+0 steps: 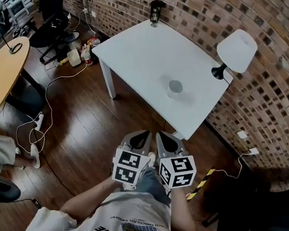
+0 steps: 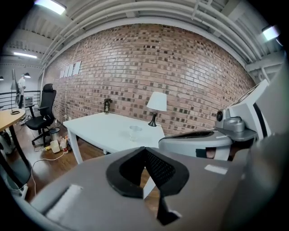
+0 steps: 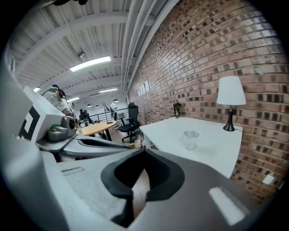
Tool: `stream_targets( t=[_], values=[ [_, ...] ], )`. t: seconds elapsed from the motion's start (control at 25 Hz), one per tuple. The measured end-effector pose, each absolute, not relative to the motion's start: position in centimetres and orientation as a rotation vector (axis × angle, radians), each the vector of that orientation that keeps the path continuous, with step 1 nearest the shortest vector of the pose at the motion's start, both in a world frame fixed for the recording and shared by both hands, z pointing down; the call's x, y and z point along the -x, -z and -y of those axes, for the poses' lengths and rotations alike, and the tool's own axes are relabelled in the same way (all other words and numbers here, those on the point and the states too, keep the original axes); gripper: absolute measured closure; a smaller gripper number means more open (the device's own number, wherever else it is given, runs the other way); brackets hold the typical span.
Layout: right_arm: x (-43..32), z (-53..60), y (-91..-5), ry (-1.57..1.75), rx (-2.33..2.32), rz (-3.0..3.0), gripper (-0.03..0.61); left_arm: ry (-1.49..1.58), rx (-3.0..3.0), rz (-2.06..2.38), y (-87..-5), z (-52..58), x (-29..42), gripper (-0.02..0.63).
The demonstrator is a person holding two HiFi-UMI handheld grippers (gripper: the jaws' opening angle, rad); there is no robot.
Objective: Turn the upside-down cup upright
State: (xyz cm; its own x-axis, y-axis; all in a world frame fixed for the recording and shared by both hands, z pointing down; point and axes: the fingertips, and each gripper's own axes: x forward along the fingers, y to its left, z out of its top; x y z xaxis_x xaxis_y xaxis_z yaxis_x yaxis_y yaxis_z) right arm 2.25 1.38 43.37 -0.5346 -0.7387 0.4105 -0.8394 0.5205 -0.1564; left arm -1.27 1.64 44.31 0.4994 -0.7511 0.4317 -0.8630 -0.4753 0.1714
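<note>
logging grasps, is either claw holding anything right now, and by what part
Nothing is held: the left claw and right claw are both shut and empty, away from the cup on the table.

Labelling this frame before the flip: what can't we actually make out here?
Cup: small, clear; head view and both gripper views don't settle which end is up.
Dark object on the far corner of the table: too small to identify.
Person's hands: head view, hidden behind the marker cubes.
</note>
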Motion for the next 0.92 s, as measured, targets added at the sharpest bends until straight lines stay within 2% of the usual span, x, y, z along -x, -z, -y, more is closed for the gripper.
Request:
stream_targets(
  t=[0.92],
  values=[
    [-6.7,-9.3,-42.1,-0.522,-1.426,2.498,0.577,-0.366,-2.404,1.321,-42.7,-10.0,-3.1,0.611]
  ],
)
